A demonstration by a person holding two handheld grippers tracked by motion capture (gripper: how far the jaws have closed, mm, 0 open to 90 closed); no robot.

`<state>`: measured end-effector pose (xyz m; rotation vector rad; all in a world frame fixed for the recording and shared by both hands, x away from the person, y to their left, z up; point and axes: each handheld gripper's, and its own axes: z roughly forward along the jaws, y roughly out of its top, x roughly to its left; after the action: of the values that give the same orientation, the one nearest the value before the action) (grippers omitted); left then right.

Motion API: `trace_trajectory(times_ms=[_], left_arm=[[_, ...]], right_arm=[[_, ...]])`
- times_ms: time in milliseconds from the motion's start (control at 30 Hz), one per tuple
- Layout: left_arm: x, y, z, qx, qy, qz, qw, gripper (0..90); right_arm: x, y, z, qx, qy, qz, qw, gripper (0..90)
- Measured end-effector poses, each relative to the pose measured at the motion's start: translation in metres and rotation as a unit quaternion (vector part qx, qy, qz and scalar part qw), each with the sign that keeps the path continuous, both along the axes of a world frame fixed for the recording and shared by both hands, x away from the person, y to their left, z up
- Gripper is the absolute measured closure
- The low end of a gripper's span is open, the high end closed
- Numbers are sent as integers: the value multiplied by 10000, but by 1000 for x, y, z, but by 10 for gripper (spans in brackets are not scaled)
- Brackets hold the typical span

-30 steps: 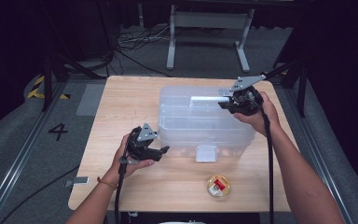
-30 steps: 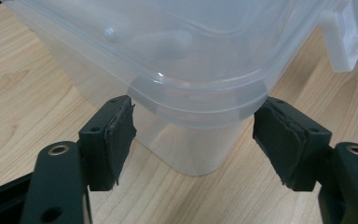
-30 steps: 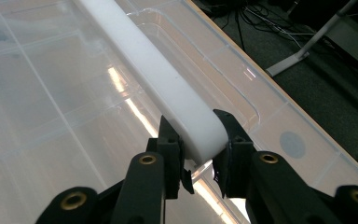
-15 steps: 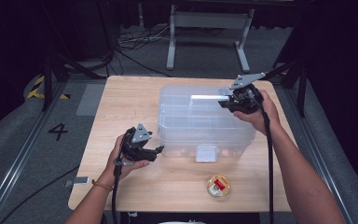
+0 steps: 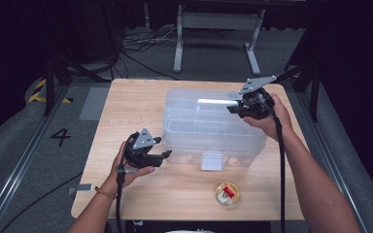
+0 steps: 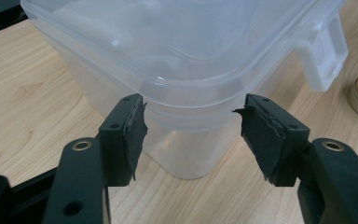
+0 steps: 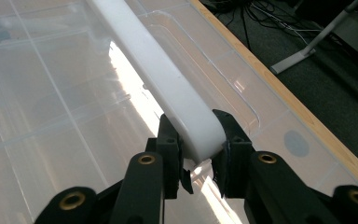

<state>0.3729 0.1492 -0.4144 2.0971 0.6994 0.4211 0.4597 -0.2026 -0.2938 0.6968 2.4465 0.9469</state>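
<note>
A clear plastic storage box [image 5: 209, 131] with a lid stands on the wooden table [image 5: 126, 111]. A white handle [image 5: 216, 102] lies along the lid's top. My right gripper [image 5: 233, 108] is shut on the end of the white handle [image 7: 168, 88], one pad on each side of it, in the right gripper view [image 7: 198, 149]. My left gripper [image 5: 167, 154] is at the box's near left corner. In the left gripper view [image 6: 191, 135] that corner [image 6: 186, 116] sits between the jaws, which have just been closing; the pads [image 6: 133, 130] stand close beside the walls.
A white latch [image 5: 211, 161] hangs on the box's near side. A small round tin [image 5: 227, 193] with a red and white label lies on the table in front of the box. The table's right edge [image 7: 279, 98] runs close behind the handle, with floor and cables beyond.
My left hand has shifted slightly at the box's near left corner, and its jaws look narrower. The right gripper has stayed on the handle.
</note>
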Motion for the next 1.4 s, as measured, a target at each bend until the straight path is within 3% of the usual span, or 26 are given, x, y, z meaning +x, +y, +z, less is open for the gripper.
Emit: trace_trajectory(times_ms=[67, 200, 300, 433, 800, 1033, 1167, 1400], left_arm=[[0, -1, -1, 76, 26, 13, 10000, 389], [-1, 3, 1, 1, 2, 34, 10000, 400], [0, 6, 4, -145, 51, -53, 9999, 526], [0, 8, 7, -266, 56, -57, 9996, 610], [4, 8, 15, -656, -140, 66, 9977, 713], [9, 2, 14, -591, -202, 356, 9974, 800], [10, 2, 13, -625, -219, 363, 9971, 815], [11, 2, 11, -605, -210, 396, 9972, 839]], right_arm=[[1, 0, 1, 27, 3, -7, 10000, 745], [4, 0, 4, 78, 55, -74, 9999, 742], [6, 0, 7, 73, 85, -117, 9999, 738], [10, 0, 11, 84, 107, -191, 9997, 731], [18, 3, 23, -60, 119, -305, 9994, 715], [20, 2, 23, -39, 125, -260, 9996, 715], [19, 0, 22, 12, 89, -255, 9996, 714], [8, 0, 20, 41, -234, -285, 9993, 680]])
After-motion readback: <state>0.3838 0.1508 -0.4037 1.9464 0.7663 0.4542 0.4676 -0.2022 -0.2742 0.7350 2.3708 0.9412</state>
